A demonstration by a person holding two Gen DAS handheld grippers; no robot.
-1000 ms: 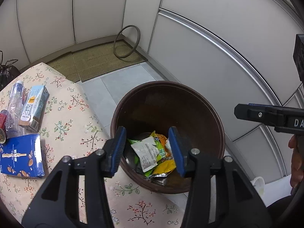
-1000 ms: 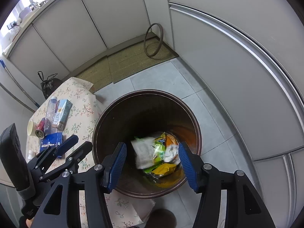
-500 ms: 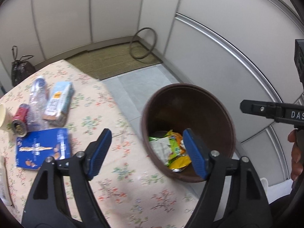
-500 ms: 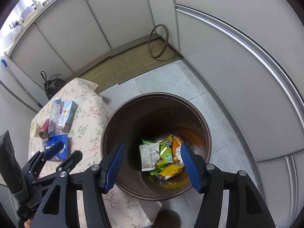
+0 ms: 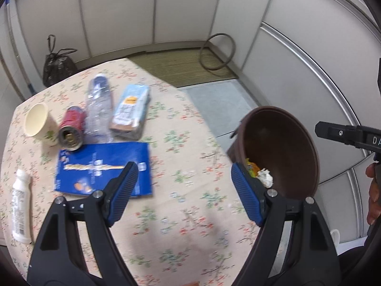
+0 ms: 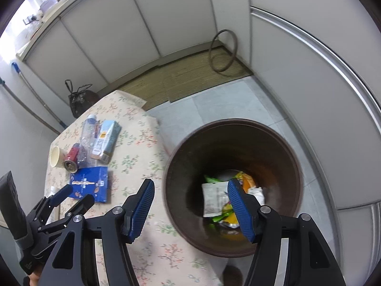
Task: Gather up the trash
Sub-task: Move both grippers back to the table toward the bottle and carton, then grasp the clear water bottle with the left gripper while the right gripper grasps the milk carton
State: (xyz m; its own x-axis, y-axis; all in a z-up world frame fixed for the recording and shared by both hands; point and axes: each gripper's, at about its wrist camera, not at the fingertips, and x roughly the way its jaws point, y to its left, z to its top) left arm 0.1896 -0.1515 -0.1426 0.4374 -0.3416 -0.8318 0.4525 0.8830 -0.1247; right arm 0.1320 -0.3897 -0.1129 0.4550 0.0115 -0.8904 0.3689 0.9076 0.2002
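Note:
A brown bin (image 5: 307, 147) (image 6: 293, 157) stands on the floor beside the table and holds crumpled wrappers (image 6: 218, 200). On the floral tablecloth (image 5: 181, 147) lie a blue box (image 5: 102, 166) (image 6: 91, 186), a light-blue carton (image 5: 131, 109), a clear bottle (image 5: 98, 104), a red can (image 5: 71, 128), a paper cup (image 5: 38, 121) and a white tube (image 5: 20, 212). My left gripper (image 5: 183, 188) is open and empty above the table, just right of the blue box. My right gripper (image 6: 190, 202) is open and empty above the bin's left rim.
A black bag (image 5: 57, 64) sits on the floor behind the table. A woven mat (image 6: 181, 78) and a ring (image 6: 222, 51) lie by the white cabinet wall. Grey tiles surround the bin.
My left gripper has swung left from over the bin to over the table and opened wider. My right gripper has shifted left toward the bin's rim. A wrapper dropped into the bin.

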